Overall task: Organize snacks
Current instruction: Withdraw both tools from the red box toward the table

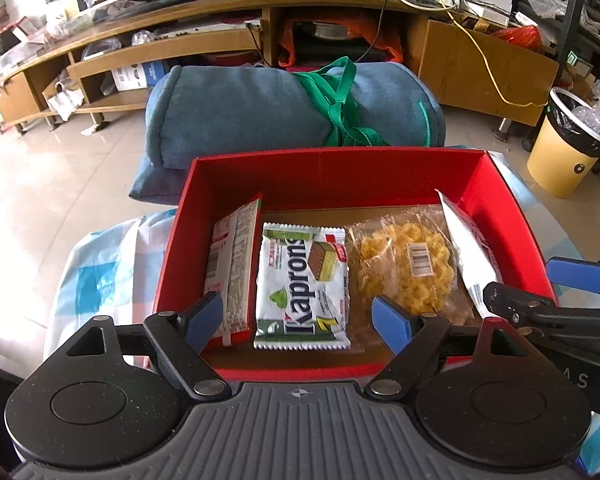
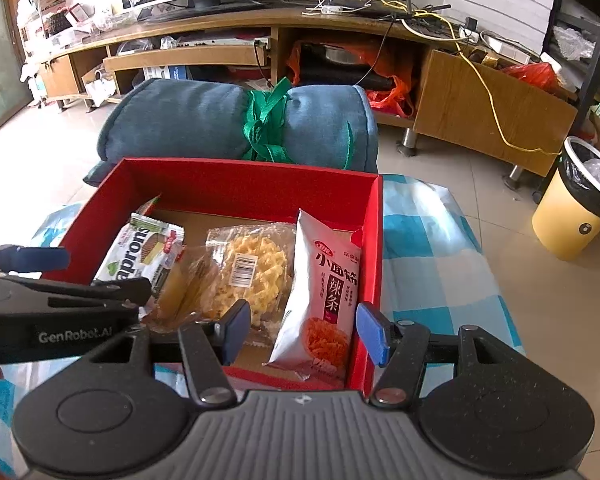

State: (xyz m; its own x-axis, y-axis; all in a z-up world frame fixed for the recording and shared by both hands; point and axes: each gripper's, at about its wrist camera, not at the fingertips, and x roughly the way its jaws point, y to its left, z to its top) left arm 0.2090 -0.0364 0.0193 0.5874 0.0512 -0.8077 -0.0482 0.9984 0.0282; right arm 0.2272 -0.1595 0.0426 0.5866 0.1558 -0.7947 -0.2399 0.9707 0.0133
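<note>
So both grippers hang over the near edge of the red box (image 1: 332,168), pointing down into it. The left gripper (image 1: 300,318) has its blue pads spread wide with nothing pinched; the white wafer pack (image 1: 302,288) lies flat on the box floor right between and just past them. Off its left pad a red-and-white packet (image 1: 232,272) leans on edge against the box wall, and past its right pad sits the clear bag of yellow crackers (image 1: 404,264).

The right gripper (image 2: 300,332) is narrower but still not clamping anything. The white-and-pink spicy strip pouch (image 2: 320,292) stands in the gap ahead of it, leaning on the box's right wall, pads apart from it. The box rests on a blue checked cloth (image 2: 420,240).
</note>
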